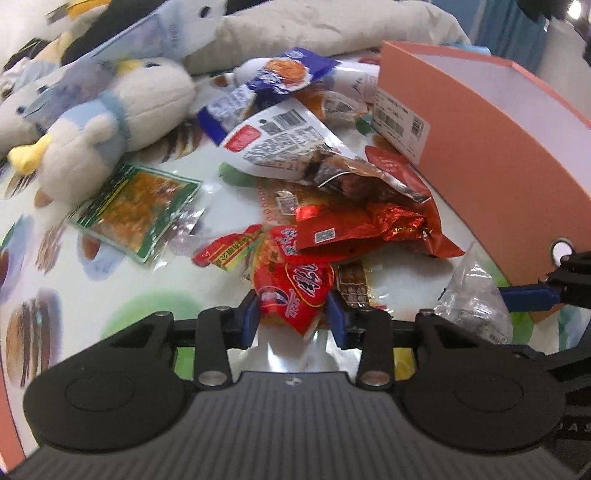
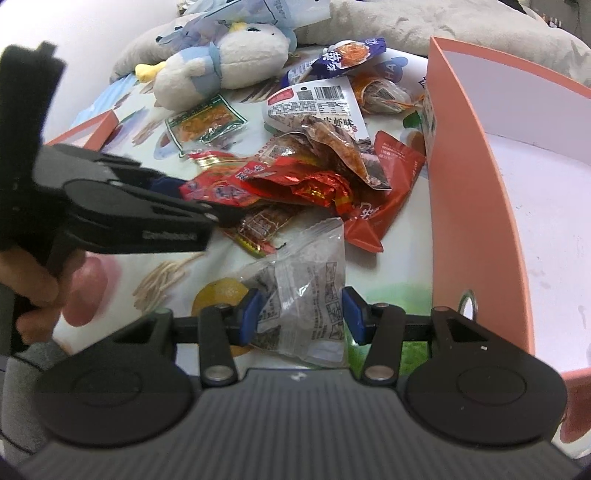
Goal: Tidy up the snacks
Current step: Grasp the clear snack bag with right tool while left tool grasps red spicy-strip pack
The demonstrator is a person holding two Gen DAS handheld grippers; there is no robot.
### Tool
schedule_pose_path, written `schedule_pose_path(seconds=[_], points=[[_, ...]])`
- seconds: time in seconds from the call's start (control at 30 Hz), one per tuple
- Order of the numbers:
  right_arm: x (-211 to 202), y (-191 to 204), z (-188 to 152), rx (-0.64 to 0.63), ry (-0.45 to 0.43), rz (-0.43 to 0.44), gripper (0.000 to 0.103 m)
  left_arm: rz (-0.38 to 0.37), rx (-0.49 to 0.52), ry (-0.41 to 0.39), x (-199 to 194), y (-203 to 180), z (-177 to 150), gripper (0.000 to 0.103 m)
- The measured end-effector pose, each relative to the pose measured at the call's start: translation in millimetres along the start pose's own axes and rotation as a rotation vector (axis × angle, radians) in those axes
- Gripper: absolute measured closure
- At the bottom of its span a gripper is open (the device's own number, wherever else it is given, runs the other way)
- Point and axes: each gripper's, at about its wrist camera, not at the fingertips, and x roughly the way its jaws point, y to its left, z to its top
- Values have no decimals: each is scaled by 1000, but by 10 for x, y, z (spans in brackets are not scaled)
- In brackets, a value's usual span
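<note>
- Your left gripper point(image 1: 291, 314) sits at the near edge of the snack pile, its blue pads point(image 1: 249, 317) on either side of a red snack packet point(image 1: 295, 291); the pads touch the packet's sides, so the jaws are clamped on it.
- Your right gripper point(image 2: 301, 314) is at the near right of the pile; its blue fingers point(image 2: 251, 314) stand apart with a clear grey-printed packet point(image 2: 306, 295) lying between them, and a gap shows on the right side, so nothing is gripped.
- The snack pile point(image 1: 332, 206) lies on a table with a printed food-pattern cloth point(image 1: 147, 314): a crumpled red foil bag point(image 1: 373, 225) in the middle, a white bag with barcode point(image 1: 280, 140) just beyond it, a blue-and-white packet point(image 1: 280, 74) at the far end.
- A green-bordered flat packet point(image 1: 136, 206) lies apart on the left, near a plush duck point(image 1: 96, 144).
- The orange box point(image 2: 480, 192) stands open at the right, touching the pile's right edge; its white interior point(image 2: 546, 184) is visible in the right wrist view.
- More plush toys point(image 1: 177, 29) crowd the far left.
</note>
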Motion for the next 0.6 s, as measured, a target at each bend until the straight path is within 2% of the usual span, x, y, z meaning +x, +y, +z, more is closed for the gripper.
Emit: schedule_pose_path(seconds=[0.6], points=[[-408, 208, -42, 9, -91, 14, 52, 25, -230, -124, -905, 12, -279, 63]])
